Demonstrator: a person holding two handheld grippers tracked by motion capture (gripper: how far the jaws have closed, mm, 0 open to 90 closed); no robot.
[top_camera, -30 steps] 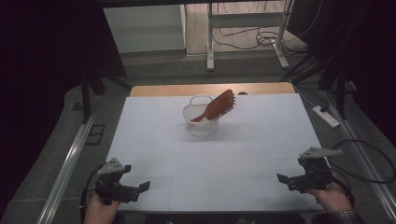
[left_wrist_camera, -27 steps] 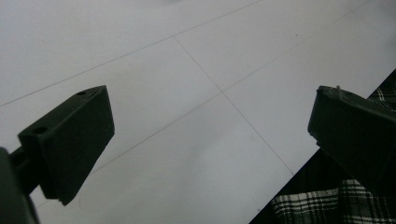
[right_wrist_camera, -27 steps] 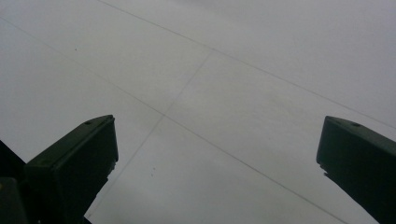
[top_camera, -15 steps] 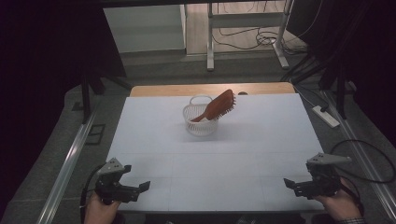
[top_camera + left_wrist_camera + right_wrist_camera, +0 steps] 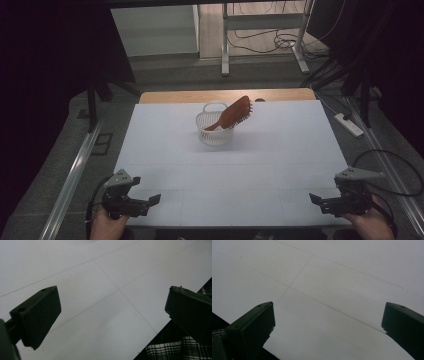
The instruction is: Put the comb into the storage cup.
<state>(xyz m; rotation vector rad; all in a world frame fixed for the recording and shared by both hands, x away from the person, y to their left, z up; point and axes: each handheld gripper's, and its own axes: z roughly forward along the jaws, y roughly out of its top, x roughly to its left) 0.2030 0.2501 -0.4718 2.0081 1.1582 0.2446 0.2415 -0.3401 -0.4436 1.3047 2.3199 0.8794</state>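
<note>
Dim room with black curtains on both sides, cables on the floor past the far edge, and a big white desk (image 5: 230, 165) ruled with faint grid lines taking up the middle. From my seat, the only stuff on it sits up toward 12 o'clock: a small white basket (image 5: 214, 131) with a reddish-brown hairbrush (image 5: 234, 113) propped in it, handle end down inside and the bristle head leaning out over the rim toward 2 o'clock. Can't see anything else in the basket.

What changed over the last second: the right tool (image 5: 316, 199) slid back toward me and a little outward, now down at 5 o'clock by the near edge. The left tool (image 5: 154, 199) hasn't budged from 7 o'clock. Both are released, jaws wide, nothing between them, well apart from the basket. In both gripper views it's bare desk under the jaws.

My read is both hands are parked, so the brush-in-basket bit looks done.
</note>
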